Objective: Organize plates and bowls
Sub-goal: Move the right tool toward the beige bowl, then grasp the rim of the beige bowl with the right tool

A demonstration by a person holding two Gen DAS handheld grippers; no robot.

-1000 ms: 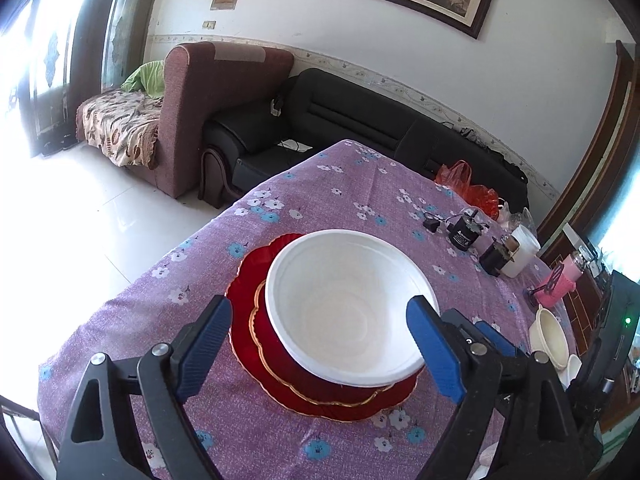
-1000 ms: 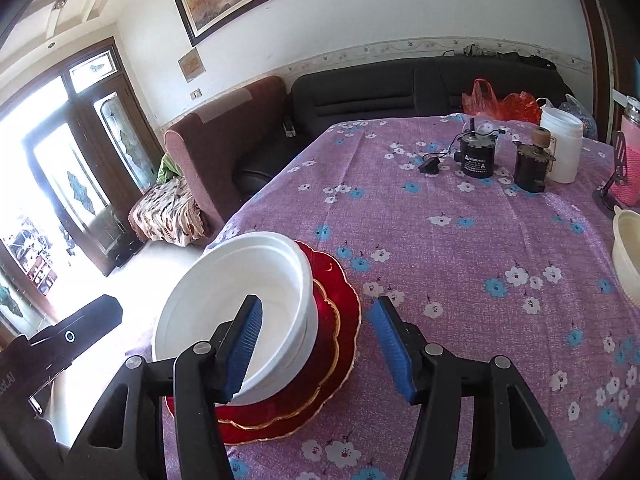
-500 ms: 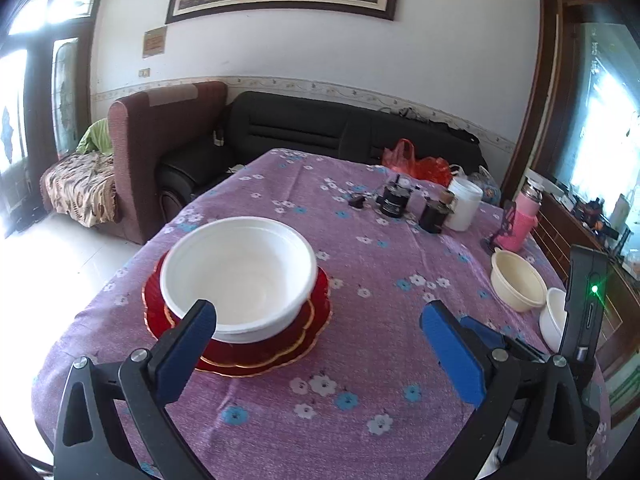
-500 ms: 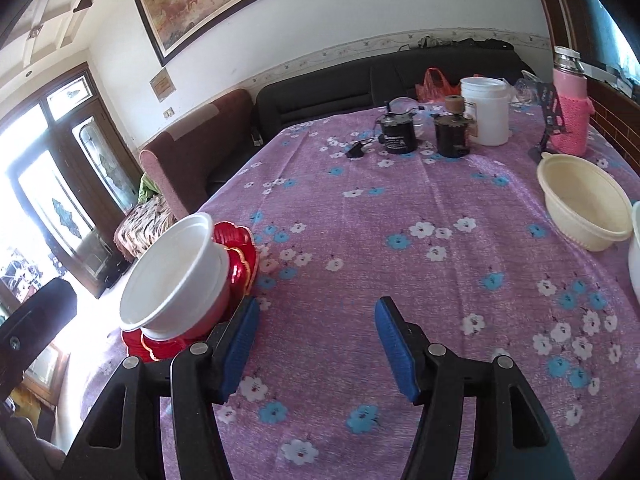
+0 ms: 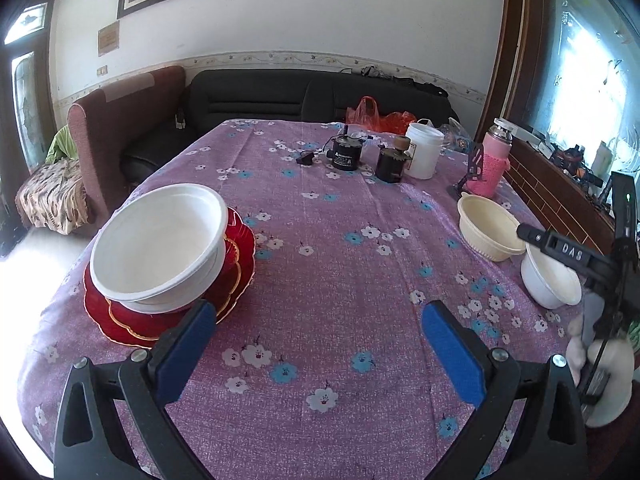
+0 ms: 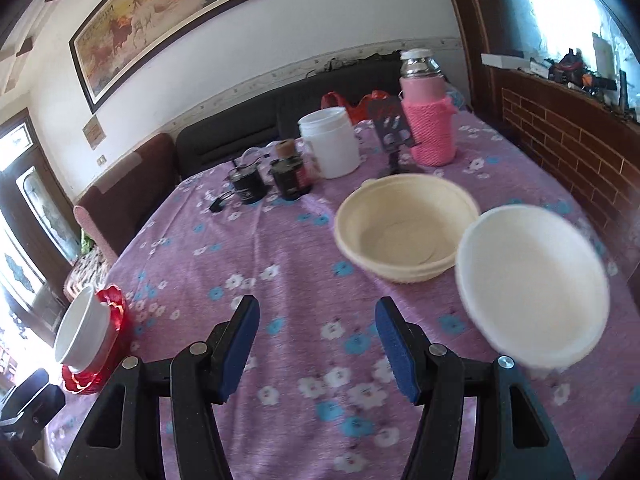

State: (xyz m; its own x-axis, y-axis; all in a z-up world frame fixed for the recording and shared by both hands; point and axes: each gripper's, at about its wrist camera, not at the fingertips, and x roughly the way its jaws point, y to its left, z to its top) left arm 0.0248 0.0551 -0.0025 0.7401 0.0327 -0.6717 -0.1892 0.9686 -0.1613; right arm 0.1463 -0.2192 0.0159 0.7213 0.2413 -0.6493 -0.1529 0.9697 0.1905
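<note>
stack: large white bowl (image 5: 158, 242) sits on red plates (image 5: 236, 264), at the table's edge on the sofa side. This is the landmark.
loose bowls: cream bowl (image 6: 404, 226) and small white bowl (image 6: 532, 284) are well apart from the stack, across the purple tablecloth (image 5: 328, 264); the two touch or nearly touch, cannot tell which.
left gripper (image 5: 320, 344): jaws spread wide, nothing between them, hovering just beside the stack on the near side.
right gripper (image 6: 316, 348): jaws spread, empty, over bare cloth, aimed toward the loose bowls, far from the stack.
step (judged): right gripper goes for a loose bowl to bring it to the stack.
how to do well: take one rim wall between the jaws, probably small white bowl since it's nearer; lift clear before moving so it doesn't drag the cream one; lower level into the large white bowl.
risk: thin rim may slip; stack is close to the table edge.
clutter: pink bottle (image 6: 428, 120), white jar (image 6: 330, 142), dark canisters beyond the loose bowls, away from the stack; keep off them.
hard to see: small white bowl is motion-blurred in right view, partly covered by the right gripper's body in left view. Plate count in stack unclear.
</note>
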